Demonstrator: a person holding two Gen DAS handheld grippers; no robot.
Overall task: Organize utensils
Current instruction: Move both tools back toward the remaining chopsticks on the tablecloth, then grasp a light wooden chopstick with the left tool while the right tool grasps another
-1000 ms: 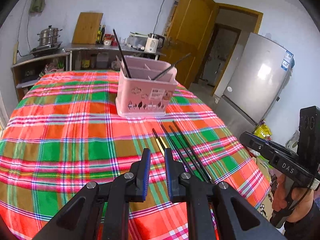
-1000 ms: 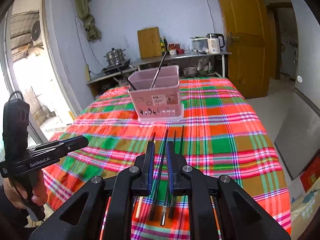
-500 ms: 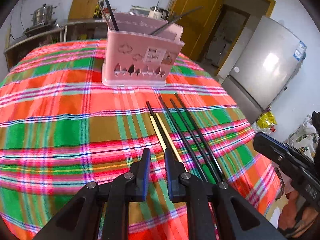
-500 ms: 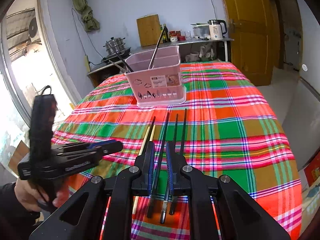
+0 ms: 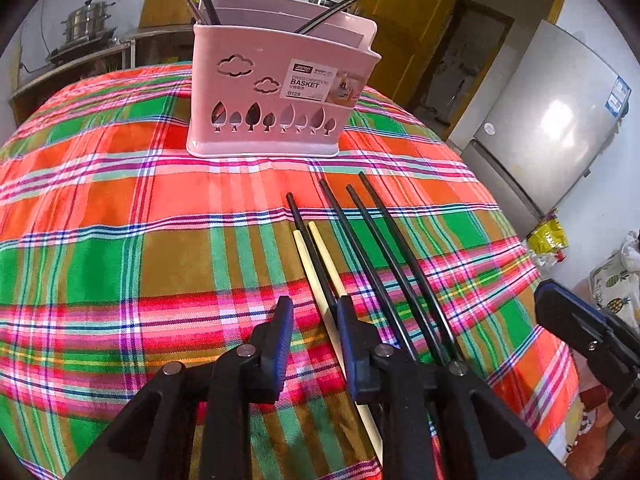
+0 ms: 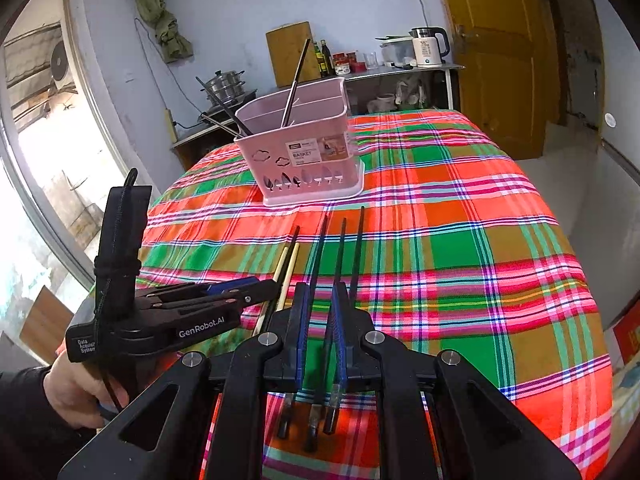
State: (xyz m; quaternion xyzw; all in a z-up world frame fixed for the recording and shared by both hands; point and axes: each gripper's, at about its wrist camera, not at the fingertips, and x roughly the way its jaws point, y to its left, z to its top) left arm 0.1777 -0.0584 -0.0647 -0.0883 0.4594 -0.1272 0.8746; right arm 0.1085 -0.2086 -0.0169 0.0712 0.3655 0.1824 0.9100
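Note:
A pink utensil basket (image 5: 276, 88) stands on the plaid tablecloth and holds several dark chopsticks; it also shows in the right wrist view (image 6: 304, 152). In front of it lie two pale chopsticks (image 5: 316, 268) and several black chopsticks (image 5: 380, 248), side by side, also seen from the right wrist (image 6: 340, 248). My left gripper (image 5: 314, 312) is open and low over the pale pair, its fingers either side of them. My right gripper (image 6: 319, 300) is slightly open and empty above the black chopsticks.
The plaid-covered table (image 5: 120, 220) drops off at the right and near edges. A fridge (image 5: 552, 128) and a yellow door (image 6: 500, 52) stand beyond it. A counter with pot, kettle and bottles (image 6: 360, 64) runs along the back wall.
My left gripper has dropped and moved forward over the pale chopsticks, and its jaws have opened wider. My right gripper has come lower and nearer the black chopsticks.

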